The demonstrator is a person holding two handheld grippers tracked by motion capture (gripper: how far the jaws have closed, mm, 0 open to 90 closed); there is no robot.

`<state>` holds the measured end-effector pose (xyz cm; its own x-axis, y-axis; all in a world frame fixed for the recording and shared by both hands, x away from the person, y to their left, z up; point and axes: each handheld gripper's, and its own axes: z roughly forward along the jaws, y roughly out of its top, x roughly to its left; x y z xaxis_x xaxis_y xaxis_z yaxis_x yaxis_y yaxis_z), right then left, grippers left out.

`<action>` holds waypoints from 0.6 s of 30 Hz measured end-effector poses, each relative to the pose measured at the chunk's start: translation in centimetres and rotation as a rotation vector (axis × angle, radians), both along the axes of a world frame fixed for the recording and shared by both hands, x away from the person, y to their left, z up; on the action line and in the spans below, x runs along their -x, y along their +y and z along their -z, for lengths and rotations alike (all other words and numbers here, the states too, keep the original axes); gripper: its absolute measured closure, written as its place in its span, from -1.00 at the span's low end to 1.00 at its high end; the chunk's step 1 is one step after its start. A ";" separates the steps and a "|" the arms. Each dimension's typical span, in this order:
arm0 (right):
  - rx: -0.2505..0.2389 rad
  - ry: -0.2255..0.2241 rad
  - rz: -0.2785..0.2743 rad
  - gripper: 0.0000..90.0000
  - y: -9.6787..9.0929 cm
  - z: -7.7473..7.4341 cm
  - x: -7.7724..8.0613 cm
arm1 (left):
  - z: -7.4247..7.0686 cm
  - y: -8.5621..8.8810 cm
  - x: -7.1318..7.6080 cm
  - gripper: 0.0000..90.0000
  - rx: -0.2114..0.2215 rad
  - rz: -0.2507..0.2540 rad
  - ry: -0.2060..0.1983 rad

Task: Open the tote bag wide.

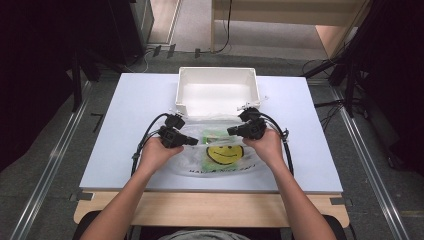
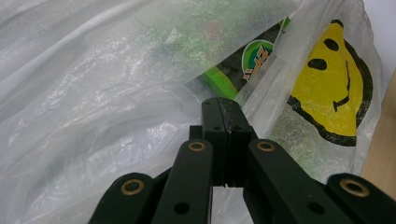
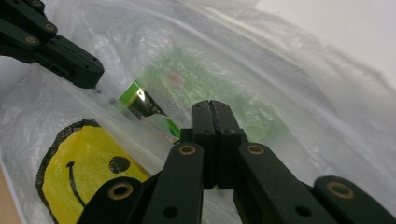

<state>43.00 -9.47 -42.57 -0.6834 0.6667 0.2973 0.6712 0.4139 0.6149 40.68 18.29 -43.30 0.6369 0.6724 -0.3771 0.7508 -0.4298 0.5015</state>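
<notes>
A clear plastic bag (image 1: 220,152) with a yellow smiley face (image 1: 224,154) printed on it lies flat on the white tabletop (image 1: 125,150), just on the person's side of an open white box (image 1: 217,90). The bag's far edge comes close up to the front wall of the box; its near edge, with a line of dark lettering, lies short of the tabletop's near side. Inside the bag, between the smiley face and the box, sits a green packet (image 1: 216,136) (its label cannot be read, though a green and white round mark shows in the left gripper view (image 2: 257,56)).

The left gripper (image 1: 194,142) reaches over the bag from the left, its tip beside the packet. In the left gripper view its jaws are clenched together with the bag's film (image 2: 116,93) pressed up around their tip; a fold of the plastic seems to be pinched there, but I cannot tell for sure that the film is actually caught. The smiley face (image 2: 334,88) lies just to the right of the tip in that view.

The right gripper (image 1: 231,131) reaches over the bag from the right, its tip near the packet's other end, so the packet lies between the two grippers. Its jaws are also clenched tight, resting against the crinkled plastic (image 3: 280,84); whether any film is held between them cannot be made out. In the right gripper view the packet's shiny green corner (image 3: 140,100) shows through the bag, the smiley face (image 3: 88,163) sits to the lower left, and the other gripper (image 3: 95,79) comes in at the upper left.
</notes>
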 end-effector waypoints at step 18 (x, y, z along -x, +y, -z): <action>0.040 0.038 -0.072 1.00 2.1 1.8 1.5 | 0.3 0.2 0.4 1.00 0.009 -0.004 -0.011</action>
